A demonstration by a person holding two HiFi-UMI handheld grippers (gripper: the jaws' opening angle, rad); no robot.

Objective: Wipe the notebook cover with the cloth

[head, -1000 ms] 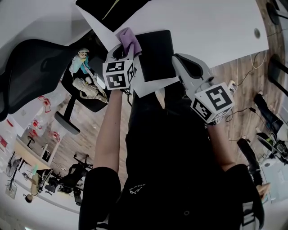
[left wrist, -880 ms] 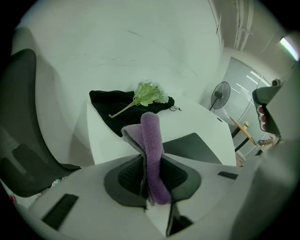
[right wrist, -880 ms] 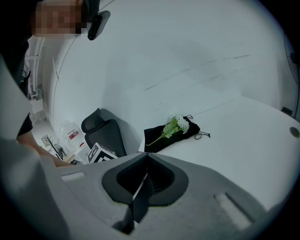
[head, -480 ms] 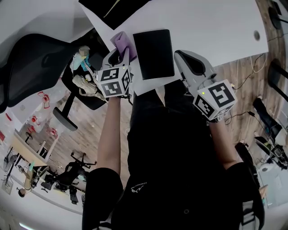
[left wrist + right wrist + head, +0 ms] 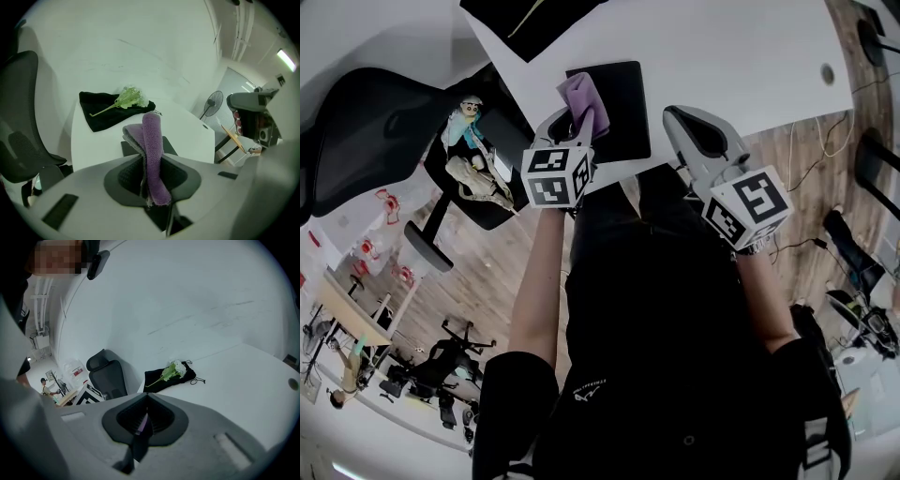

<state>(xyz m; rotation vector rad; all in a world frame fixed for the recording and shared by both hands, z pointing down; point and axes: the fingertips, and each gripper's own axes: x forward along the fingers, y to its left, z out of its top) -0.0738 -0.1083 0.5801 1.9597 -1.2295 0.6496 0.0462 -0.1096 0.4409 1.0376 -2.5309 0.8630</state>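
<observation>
Left gripper [image 5: 574, 120] is clenched on the cloth [image 5: 584, 97], a folded purple pad that sticks out past the jaw tips and rests on the left part of the notebook [image 5: 623, 98]. That black notebook lies flat near the table's [image 5: 741, 56] near edge, about midway along it. Right gripper [image 5: 682, 122] has its jaws closed together with nothing between them; it hangs just beside the notebook's right near corner and, as far as I can tell, does not press on it.

Nothing pins the notebook, so the main risk is that a firm stroke drags it across the smooth top, turns it, or pushes it towards the near edge instead of cleaning it. The jaws grip only the cloth's lower end, so friction on the cover could also fold the free end under or pull it loose. If that happened, hard jaw tips would scrape the cover.

Half a second ago the cloth sat off the notebook's left edge, on the white table. Now it is back over the cover, further right. The right gripper has barely moved.
</observation>
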